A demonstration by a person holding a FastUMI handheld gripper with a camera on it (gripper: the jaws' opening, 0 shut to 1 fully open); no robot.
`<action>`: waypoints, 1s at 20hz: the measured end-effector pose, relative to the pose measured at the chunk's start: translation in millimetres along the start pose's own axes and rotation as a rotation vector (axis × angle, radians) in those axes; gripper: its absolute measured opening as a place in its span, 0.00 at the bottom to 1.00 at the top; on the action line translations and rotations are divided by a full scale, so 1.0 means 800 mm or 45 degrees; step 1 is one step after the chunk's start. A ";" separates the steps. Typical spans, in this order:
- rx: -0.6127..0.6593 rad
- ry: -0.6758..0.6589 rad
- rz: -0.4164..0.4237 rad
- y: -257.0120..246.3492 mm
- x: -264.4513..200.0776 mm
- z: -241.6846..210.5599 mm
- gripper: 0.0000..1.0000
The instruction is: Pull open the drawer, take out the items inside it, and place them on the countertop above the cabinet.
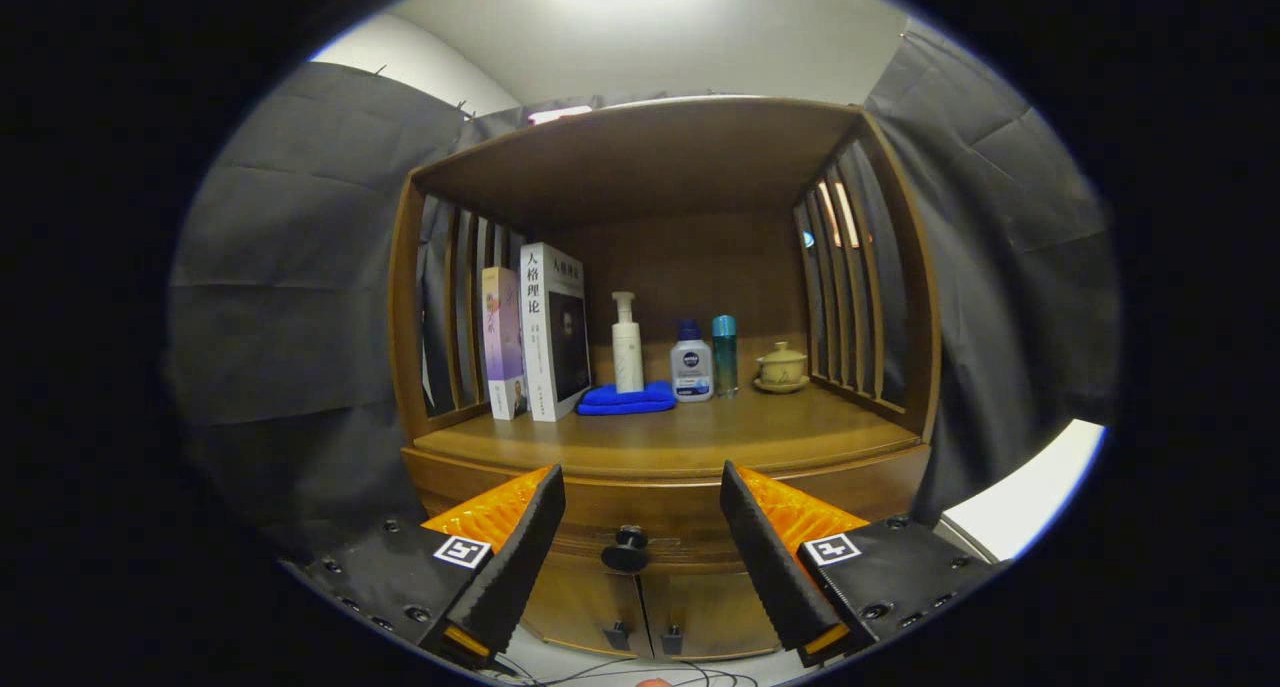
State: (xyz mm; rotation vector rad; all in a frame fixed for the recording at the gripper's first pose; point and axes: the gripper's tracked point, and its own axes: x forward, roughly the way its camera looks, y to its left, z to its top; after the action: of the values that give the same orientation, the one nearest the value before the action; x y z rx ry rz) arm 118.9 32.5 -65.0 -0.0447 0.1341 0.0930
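Observation:
A wooden cabinet stands ahead of me, with its countertop [660, 437] under an open shelf hood. Below the countertop's front edge runs the drawer front [670, 512], shut, with a dark round knob [628, 547] at its middle. My gripper [640, 512] is open, its two fingers spread wide to either side of the knob, which sits between them a short way ahead and untouched. Nothing is held. The drawer's contents are hidden.
On the countertop stand two books [535, 332] at the left, a folded blue cloth [627, 399], a white pump bottle [626, 344], a small blue-capped bottle [691, 362], a teal bottle [725, 354] and a lidded tea cup [781, 368]. Two lower doors [645, 622] sit under the drawer. Cables lie on the floor.

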 end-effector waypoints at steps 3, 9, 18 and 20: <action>0.023 0.059 0.003 0.005 0.016 -0.028 0.98; 0.038 0.179 -0.004 0.002 0.056 -0.086 0.98; -0.044 0.260 -0.036 0.003 0.077 -0.137 0.73; -0.055 0.274 -0.029 0.009 0.083 -0.143 0.58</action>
State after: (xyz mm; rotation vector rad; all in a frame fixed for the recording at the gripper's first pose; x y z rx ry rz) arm 168.7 39.4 -187.6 -0.0994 0.3465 0.0685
